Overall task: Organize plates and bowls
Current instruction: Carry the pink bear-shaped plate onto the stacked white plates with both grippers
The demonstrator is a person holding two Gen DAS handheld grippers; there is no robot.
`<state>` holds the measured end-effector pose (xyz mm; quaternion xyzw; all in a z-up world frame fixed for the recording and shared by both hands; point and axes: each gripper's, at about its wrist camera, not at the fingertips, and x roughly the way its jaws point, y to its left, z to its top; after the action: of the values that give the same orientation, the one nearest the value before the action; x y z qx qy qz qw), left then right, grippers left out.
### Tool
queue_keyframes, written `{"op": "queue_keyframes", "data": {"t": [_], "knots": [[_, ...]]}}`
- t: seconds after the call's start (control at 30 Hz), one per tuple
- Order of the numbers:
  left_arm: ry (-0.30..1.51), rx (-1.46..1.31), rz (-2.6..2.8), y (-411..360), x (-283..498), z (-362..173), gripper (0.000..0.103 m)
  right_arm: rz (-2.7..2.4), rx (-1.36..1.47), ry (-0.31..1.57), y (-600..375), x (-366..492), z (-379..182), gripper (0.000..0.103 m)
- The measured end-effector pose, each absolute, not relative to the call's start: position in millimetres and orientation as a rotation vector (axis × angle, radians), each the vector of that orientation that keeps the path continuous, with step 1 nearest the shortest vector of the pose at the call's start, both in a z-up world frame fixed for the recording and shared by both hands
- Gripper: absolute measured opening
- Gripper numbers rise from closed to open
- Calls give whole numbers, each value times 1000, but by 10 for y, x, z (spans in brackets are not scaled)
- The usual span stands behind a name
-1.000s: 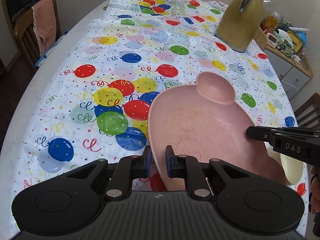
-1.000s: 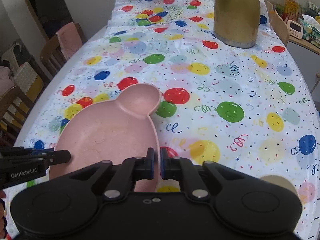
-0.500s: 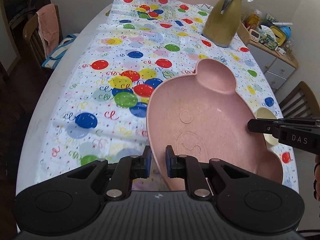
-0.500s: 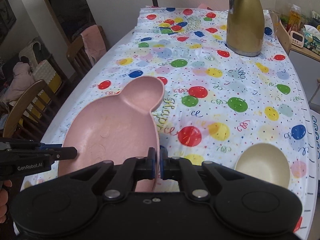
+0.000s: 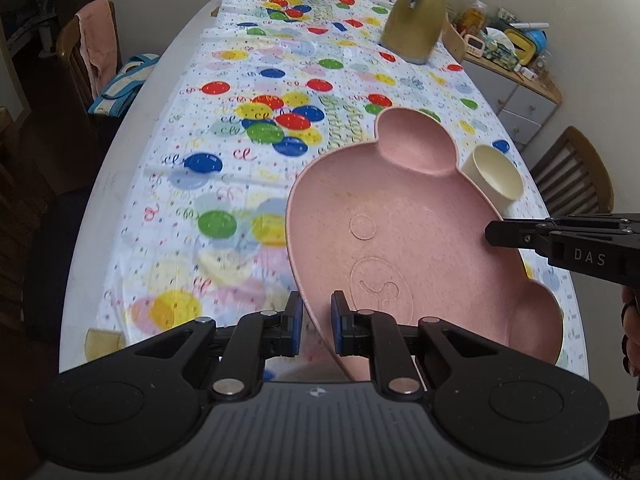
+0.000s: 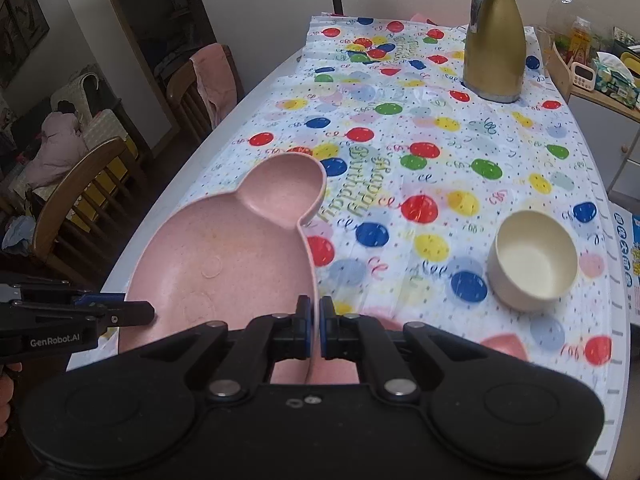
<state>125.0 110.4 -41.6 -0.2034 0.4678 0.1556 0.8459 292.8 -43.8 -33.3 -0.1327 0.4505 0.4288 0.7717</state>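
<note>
A pink bear-shaped plate (image 5: 404, 240) with two round ears is held up above the table by both grippers. My left gripper (image 5: 316, 320) is shut on its left rim. My right gripper (image 6: 314, 326) is shut on its right rim; the plate also shows in the right wrist view (image 6: 228, 256). A cream bowl (image 6: 534, 258) stands on the balloon tablecloth to the right, also seen past the plate in the left wrist view (image 5: 494, 178). A second pink item (image 6: 504, 344) lies low on the table under my right gripper, mostly hidden.
A gold thermos jug (image 6: 494, 36) stands at the far end of the table (image 5: 132, 128). A yellowish item (image 5: 102, 342) sits at the near left edge. Wooden chairs (image 6: 80, 204) line the left side, another (image 5: 572, 176) the right. A cluttered cabinet (image 5: 516, 64) is at far right.
Both grippers have lifted the pink plate higher and drawn it back toward the near end of the table. The cream bowl has come into full view.
</note>
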Motion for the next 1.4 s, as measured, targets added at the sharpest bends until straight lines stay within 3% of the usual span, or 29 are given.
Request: {"op": "queue_keyframes", "data": {"t": [0.63, 1.4], "knots": [[1059, -432, 275, 889, 287, -791, 14, 866, -276, 1037, -734, 1766, -686, 4], [1103, -458, 268, 789, 189, -1273, 14, 800, -264, 1048, -849, 1498, -1180, 5]]}}
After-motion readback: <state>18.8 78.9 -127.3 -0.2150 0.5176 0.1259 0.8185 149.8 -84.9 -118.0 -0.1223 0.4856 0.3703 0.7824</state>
